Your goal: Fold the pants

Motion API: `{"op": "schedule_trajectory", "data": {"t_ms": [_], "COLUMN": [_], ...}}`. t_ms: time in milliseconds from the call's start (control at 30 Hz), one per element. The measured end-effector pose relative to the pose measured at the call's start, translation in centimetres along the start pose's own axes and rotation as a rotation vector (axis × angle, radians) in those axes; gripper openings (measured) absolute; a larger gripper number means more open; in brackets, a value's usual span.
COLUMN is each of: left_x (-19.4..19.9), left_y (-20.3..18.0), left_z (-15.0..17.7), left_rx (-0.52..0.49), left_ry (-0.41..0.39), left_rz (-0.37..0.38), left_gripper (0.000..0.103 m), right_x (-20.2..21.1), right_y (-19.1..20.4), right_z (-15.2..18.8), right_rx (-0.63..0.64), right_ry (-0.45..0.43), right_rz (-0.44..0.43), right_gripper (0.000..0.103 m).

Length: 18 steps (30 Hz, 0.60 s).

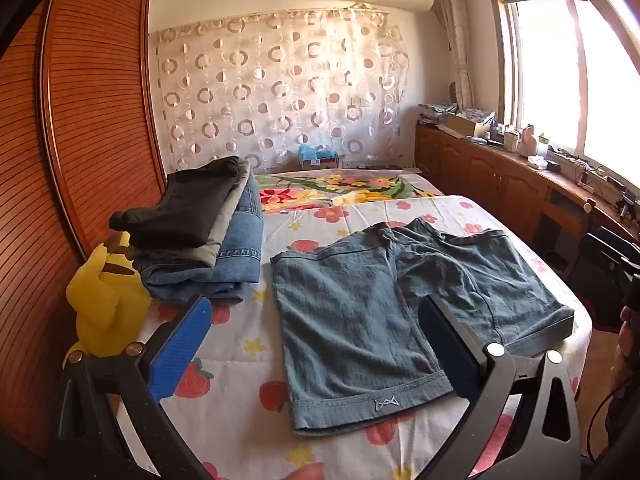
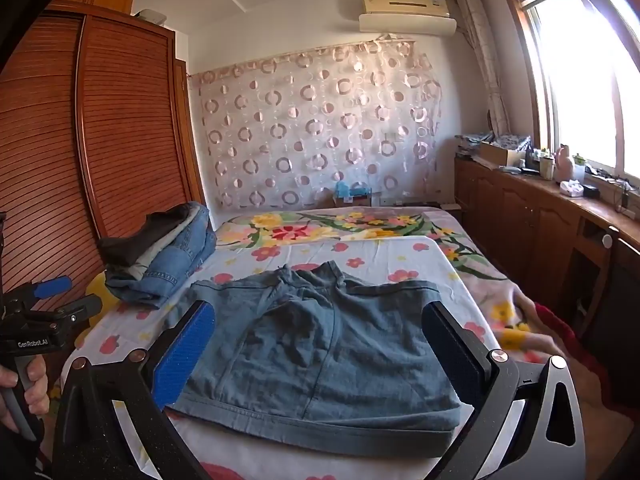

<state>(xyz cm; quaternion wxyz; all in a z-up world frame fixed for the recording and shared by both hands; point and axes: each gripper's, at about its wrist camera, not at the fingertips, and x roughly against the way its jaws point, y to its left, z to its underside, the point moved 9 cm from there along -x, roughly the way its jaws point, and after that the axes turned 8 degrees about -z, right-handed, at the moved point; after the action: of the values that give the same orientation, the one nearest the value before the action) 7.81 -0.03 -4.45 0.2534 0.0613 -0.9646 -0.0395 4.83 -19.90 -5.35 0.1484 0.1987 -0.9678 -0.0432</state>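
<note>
Bed [image 1: 256,364]: covered by a white sheet [image 2: 304,254] printed with red and pink flowers, strawberries and small yellow stars; a brighter floral blanket [image 1: 340,190] with large yellow and red blooms covers the far end and runs down the window side. Lying directly on the sheet: one pair of blue-grey denim shorts [image 1: 360,312], spread flat near the middle, both legs apart, hems toward the near edge. At the wardrobe side: one stack of folded garments [image 1: 208,240], blue jeans at the bottom, grey in between, dark brown on top. Just beside the stack, at the bed's edge: one yellow plush toy [image 1: 104,300].
</note>
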Motion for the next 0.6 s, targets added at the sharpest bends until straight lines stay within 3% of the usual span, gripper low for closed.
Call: {"op": "schedule_trajectory", "data": {"t_ms": [600], "left_x": [0.38], "left_y": [-0.96], "left_z": [-0.09], "left_rx": [0.014], "left_ry": [-0.005], "left_rz": [0.016], "left_gripper": [0.103], "right_x": [-0.05], "right_y": [-0.41], "right_z": [0.10], "right_rx": [0.000], "right_ry": [0.012], "right_rz": [0.011], "right_gripper": [0.103]}}
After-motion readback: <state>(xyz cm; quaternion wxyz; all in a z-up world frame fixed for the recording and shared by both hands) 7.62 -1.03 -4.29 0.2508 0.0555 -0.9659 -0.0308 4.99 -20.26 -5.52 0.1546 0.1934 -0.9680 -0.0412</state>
